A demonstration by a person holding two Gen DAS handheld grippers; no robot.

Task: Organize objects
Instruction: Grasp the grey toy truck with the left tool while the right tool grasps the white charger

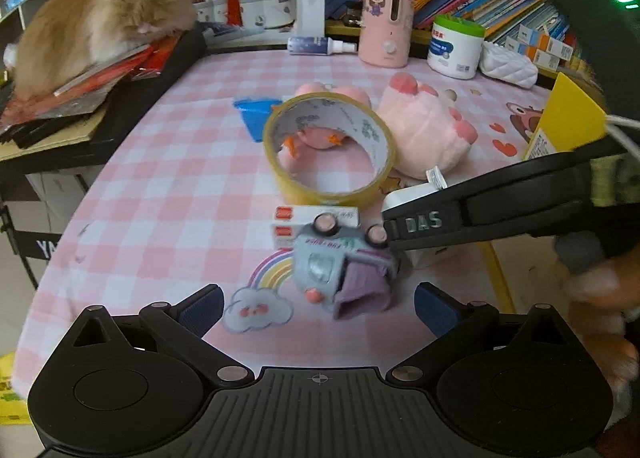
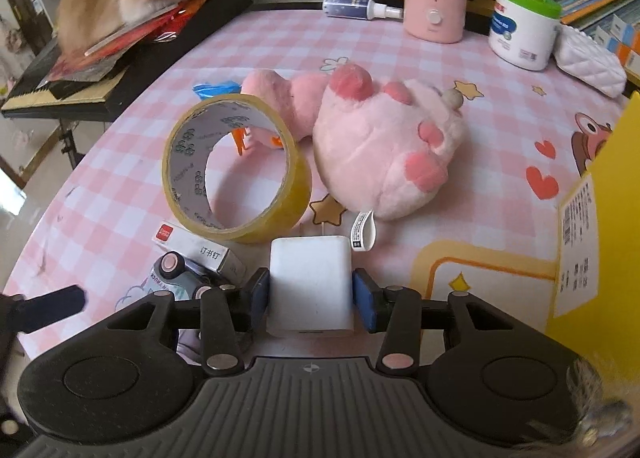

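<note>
My right gripper (image 2: 312, 294) has its blue pads on both sides of a white charger plug (image 2: 310, 290) that rests on the table; in the left wrist view the gripper (image 1: 404, 226) shows from the side over the charger (image 1: 408, 194). My left gripper (image 1: 320, 306) is open and empty, just in front of a small grey toy car (image 1: 340, 266) lying on its side. The car (image 2: 180, 278) also shows in the right wrist view. A yellow tape roll (image 1: 330, 150) (image 2: 236, 170), a staple box (image 1: 316, 218) (image 2: 200, 250) and a pink plush paw (image 1: 428, 130) (image 2: 384, 146) lie behind.
A yellow box (image 2: 604, 226) stands at the right. A cat (image 1: 104, 22) lies on a stack at the back left. A pink humidifier (image 1: 386, 18), a white tub (image 1: 456, 46), a spray bottle (image 1: 320, 46) and books line the back. A blue piece (image 1: 256, 110) lies behind the tape.
</note>
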